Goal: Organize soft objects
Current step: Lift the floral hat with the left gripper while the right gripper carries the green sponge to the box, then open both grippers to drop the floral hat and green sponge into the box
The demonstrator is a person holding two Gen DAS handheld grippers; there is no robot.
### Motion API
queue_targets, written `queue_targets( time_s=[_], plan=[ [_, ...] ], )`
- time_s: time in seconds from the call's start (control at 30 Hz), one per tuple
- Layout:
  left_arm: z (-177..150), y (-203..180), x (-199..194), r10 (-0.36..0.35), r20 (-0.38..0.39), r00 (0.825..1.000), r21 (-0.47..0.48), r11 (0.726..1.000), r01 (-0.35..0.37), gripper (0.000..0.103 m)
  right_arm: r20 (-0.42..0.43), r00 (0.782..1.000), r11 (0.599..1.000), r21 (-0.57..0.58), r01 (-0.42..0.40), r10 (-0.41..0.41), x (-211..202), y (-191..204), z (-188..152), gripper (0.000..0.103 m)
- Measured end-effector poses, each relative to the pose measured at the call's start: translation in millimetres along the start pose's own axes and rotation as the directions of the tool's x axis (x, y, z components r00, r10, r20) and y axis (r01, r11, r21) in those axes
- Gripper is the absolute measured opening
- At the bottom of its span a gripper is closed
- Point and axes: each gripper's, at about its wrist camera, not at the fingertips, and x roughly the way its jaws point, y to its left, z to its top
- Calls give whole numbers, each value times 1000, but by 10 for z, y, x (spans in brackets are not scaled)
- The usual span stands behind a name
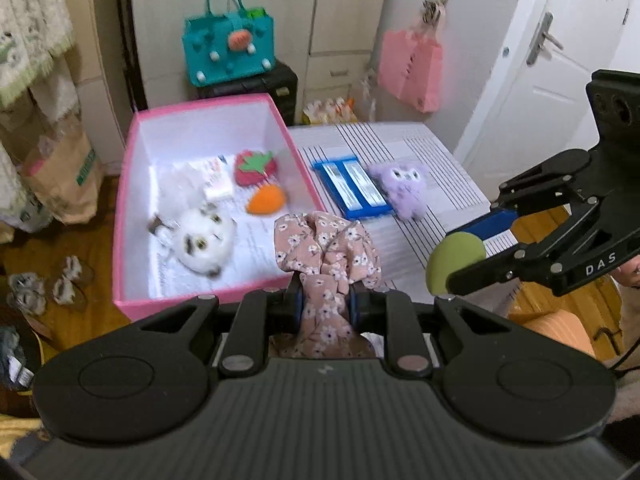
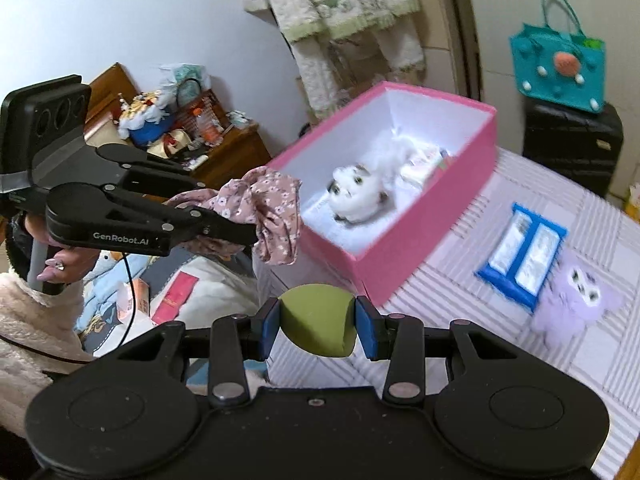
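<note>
Pinching a floral pink fabric scrunchie (image 1: 326, 256), the left gripper (image 1: 326, 300) hangs just beside the pink cardboard box's (image 1: 208, 300) near edge, nearer than the right gripper (image 2: 317, 326) squeezing a green foam sponge (image 2: 318, 326).

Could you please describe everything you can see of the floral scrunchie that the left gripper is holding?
The floral scrunchie is a ruffled ring of thin, dusty-pink fabric printed with small white flowers. It is bunched and pinched between the blue pads of the left gripper, its loose folds spilling forward past the fingertips. It is held in the air near the closest corner of the pink box, touching nothing but the gripper.
</note>
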Motion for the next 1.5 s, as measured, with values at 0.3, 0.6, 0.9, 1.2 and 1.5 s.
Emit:
queue_targets(
  time_s=[0.3,0.6,0.9,1.2,1.5],
  plan=[
    [230,377,43,29,87,996,-28,999,-27,20,94,995,998,-57,42,-37,173,-89,483,46],
    [518,893,662,144,181,973,-74,988,-133,20,164,986,996,-74,48,-35,681,-449,955,46],
    [903,1169,1290,213,143,967,-70,976,-205,20,179,971,976,-117,182,-160,1279,-756,1406,46],
    [1046,1348,1622,218,91,972,-100,973,-208,24,112,973,968,-128,214,-201,1743,-1017,1583,46],
    [1022,1398,1744,296,56,953,-105,951,-290,53,76,974,967,-127,221,-213,1975,-1215,1618,46]
  ],
)
